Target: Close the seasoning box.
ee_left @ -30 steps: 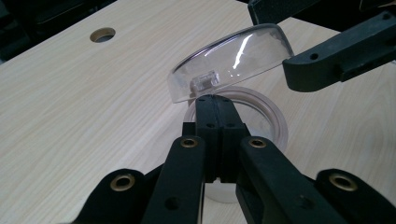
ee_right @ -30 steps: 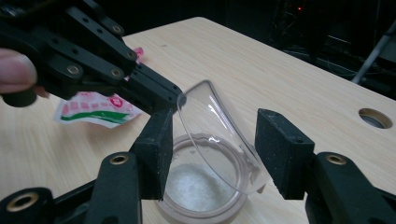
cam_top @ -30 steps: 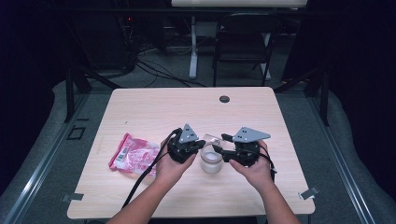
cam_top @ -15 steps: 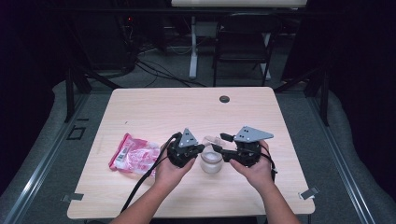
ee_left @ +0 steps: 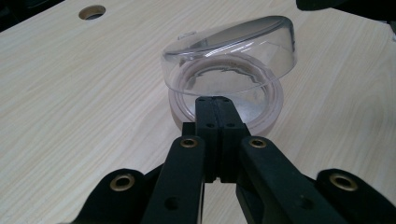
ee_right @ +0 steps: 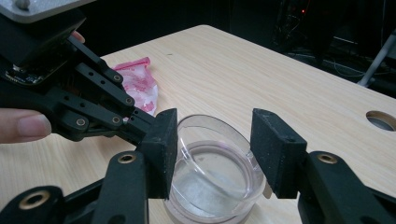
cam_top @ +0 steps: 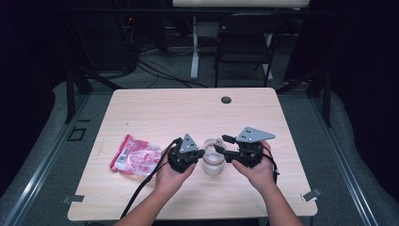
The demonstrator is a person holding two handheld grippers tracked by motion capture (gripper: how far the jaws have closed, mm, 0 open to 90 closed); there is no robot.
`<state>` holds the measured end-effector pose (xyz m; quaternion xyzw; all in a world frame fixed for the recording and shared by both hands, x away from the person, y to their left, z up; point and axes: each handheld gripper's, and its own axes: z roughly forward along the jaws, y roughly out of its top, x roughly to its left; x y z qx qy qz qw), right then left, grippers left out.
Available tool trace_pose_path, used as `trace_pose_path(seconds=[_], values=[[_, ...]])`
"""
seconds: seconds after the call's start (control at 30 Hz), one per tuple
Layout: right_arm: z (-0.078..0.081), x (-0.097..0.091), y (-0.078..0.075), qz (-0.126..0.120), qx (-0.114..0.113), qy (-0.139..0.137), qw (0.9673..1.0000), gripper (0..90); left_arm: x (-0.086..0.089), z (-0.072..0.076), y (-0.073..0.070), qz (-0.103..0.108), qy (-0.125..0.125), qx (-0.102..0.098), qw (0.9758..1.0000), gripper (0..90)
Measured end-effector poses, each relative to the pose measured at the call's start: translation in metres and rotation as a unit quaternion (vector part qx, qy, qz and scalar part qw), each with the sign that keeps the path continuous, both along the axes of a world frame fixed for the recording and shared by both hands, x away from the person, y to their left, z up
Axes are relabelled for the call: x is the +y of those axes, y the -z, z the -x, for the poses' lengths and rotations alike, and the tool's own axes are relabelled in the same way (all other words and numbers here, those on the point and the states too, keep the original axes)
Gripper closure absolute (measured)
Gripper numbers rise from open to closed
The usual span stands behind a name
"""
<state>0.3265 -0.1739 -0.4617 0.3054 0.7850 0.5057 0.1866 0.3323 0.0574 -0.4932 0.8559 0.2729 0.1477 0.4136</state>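
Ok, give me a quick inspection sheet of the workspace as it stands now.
Surface: light wooden table, round cable hole near the far edge.
Job's things: clear round plastic container; its clear lid sits tilted over the rim.
Clutter: pink plastic packet at the left.
Grippers: left gripper shut on the container's near wall; right gripper open, jaws either side of the lid, just been closing.
Cables: black cable trailing off the near edge.
Surroundings: dark folding chair, floor cables behind the table.
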Motion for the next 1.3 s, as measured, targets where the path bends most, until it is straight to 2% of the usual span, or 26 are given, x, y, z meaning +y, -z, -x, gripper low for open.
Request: trace_pose_path(seconds=[0.43, 0.63, 0.73, 1.0, 1.13, 1.3], values=[[-0.003, -0.002, 0.002, 0.002, 0.017, 0.007, 0.9998, 53.3, 0.003, 0.004, 0.008, -0.009, -0.002, 0.007, 0.9999, 90.0], [-0.005, -0.004, 0.002, 0.004, 0.028, 0.011, 0.9995, 53.8, 0.008, 0.006, 0.011, -0.011, -0.009, 0.004, 0.9999, 90.0], [-0.006, -0.005, 0.003, 0.003, 0.03, 0.012, 0.9995, 53.8, 0.013, 0.006, 0.009, -0.012, -0.012, 0.006, 0.9998, 89.9], [-0.007, -0.009, 0.003, 0.007, 0.039, 0.022, 0.999, 54.1, 0.027, 0.008, 0.002, -0.01, -0.024, -0.007, 0.9996, 86.9], [-0.009, -0.011, 0.004, 0.01, 0.043, 0.025, 0.9987, 54.1, 0.039, 0.008, -0.005, -0.003, -0.038, -0.015, 0.9992, 83.0], [-0.01, -0.014, 0.005, 0.011, 0.046, 0.03, 0.9984, 54.1, 0.058, 0.009, -0.009, -0.005, -0.06, -0.023, 0.9979, 76.4]])
